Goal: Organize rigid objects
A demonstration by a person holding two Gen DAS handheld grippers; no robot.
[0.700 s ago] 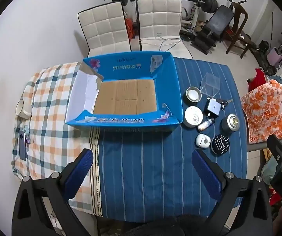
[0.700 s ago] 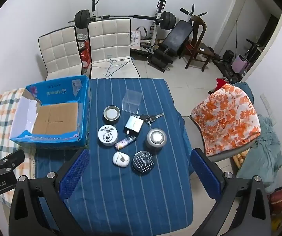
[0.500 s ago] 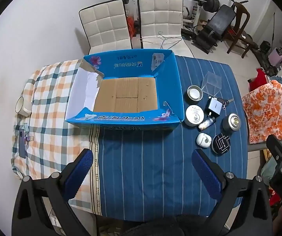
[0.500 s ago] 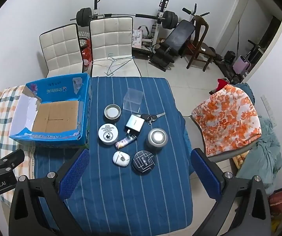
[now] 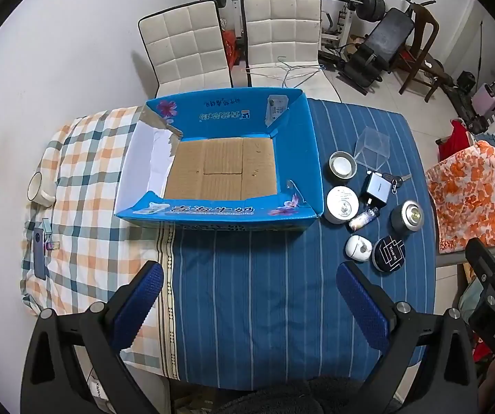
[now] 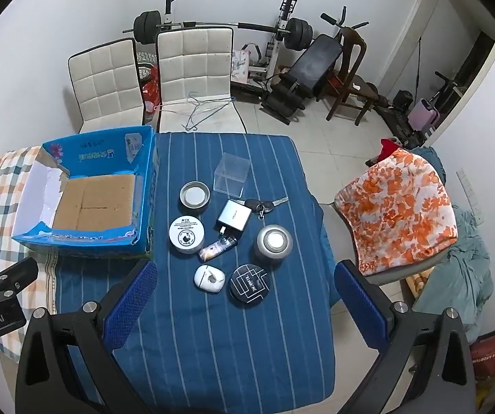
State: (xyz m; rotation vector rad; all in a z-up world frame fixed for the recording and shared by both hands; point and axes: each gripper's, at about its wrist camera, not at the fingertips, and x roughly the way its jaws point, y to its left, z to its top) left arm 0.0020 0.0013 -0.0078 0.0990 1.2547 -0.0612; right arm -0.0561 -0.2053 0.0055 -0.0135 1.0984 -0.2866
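Left gripper [image 5: 249,296]: we hold it high above the striped cloth, jaws spread wide, nothing between them, just in front of the box
Right gripper [image 6: 244,296]: we have it up over the table too, jaws released and empty, to the right of the box
Box [image 5: 302,158]: blue cardboard, open top, bare brown floor inside, sitting where the checked cloth meets the blue striped one
Clear cube [image 6: 231,179]: farthest back in the cluster, right of the box
Tin [image 6: 195,196]: round metal one, just right of the box wall, beside the clear cube
White jar [image 6: 186,234]: right next to the box's near corner, in front of the tin
Charger [image 6: 233,220]: silver block, right of the white jar, keys [image 6: 264,205] touching its far side
Lighter [image 6: 217,249]: lying flat, between the white jar and the grey round speaker [image 6: 274,242]
White case [image 6: 209,278]: small and rounded, nearest us, well in front of the box's right corner
Black compact [image 6: 249,285]: round, just beside the white case
Cup [image 5: 38,189]: white, far left of the box on the checked cloth
Phone [image 5: 40,253]: left of the box, near the cloth's edge
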